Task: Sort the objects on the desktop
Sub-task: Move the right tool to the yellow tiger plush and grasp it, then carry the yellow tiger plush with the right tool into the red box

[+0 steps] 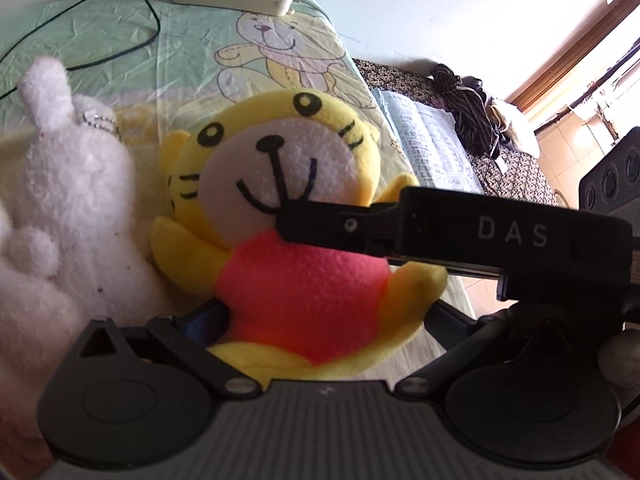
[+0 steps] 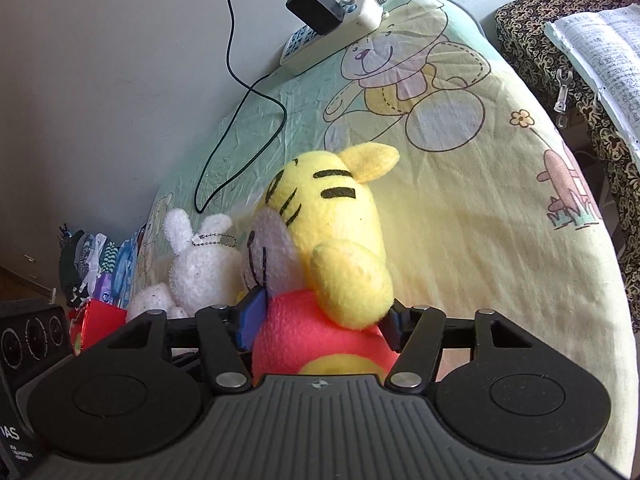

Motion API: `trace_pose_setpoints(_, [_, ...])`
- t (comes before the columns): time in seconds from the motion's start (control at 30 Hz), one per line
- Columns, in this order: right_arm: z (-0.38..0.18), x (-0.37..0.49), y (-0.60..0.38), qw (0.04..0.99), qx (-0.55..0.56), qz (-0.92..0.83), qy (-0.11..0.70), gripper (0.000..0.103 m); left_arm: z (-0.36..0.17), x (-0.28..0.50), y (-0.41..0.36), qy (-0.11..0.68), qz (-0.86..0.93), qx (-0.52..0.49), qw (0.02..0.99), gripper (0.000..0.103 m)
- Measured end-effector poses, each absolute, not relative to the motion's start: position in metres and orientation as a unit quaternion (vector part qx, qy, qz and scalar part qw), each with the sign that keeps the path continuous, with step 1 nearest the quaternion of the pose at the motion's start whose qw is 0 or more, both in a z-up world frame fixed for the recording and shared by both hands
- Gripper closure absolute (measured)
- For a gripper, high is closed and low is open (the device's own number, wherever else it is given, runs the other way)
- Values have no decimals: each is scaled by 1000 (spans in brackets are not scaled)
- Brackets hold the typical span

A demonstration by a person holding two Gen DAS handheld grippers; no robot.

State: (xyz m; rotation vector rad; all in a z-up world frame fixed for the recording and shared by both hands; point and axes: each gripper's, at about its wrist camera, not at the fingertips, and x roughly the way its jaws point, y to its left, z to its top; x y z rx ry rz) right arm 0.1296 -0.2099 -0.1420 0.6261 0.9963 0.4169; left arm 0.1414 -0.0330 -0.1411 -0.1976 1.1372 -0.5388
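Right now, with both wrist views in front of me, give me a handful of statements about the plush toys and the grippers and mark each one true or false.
1. The right gripper is closed on the yellow tiger plush around its red body. True.
2. The white bunny plush lies on the far side of the table from the tiger. False: it sits right beside the tiger, on its left in both views.
3. A black adapter is plugged into the white power strip. True.
4. The tablecloth is plain with no print. False: it carries a cartoon bear print.
5. The left gripper has the bunny between its fingers. False: the tiger's lower body fills the gap between them; whether they clamp it is unclear.
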Motion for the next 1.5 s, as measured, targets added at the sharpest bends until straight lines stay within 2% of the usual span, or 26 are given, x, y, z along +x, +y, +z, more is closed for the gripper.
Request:
trace_pose_setpoints(0.57, [-145, 108, -233, 786, 335, 210, 475, 59, -138, 141, 8, 537, -309, -222, 753, 2])
trace_pose_setpoints(0.67, [-147, 100, -237, 781, 345, 210, 477, 60, -142, 139, 4, 543, -296, -205, 759, 3])
trace_pose_setpoints(1.0, [-127, 62, -242, 791, 331, 210, 470, 60, -129, 108, -14, 535, -302, -149, 774, 15])
trace_pose_setpoints(1.5, [-77, 1, -202, 812, 288, 255, 439, 60, -72, 18, 3, 463, -282, -68, 838, 15])
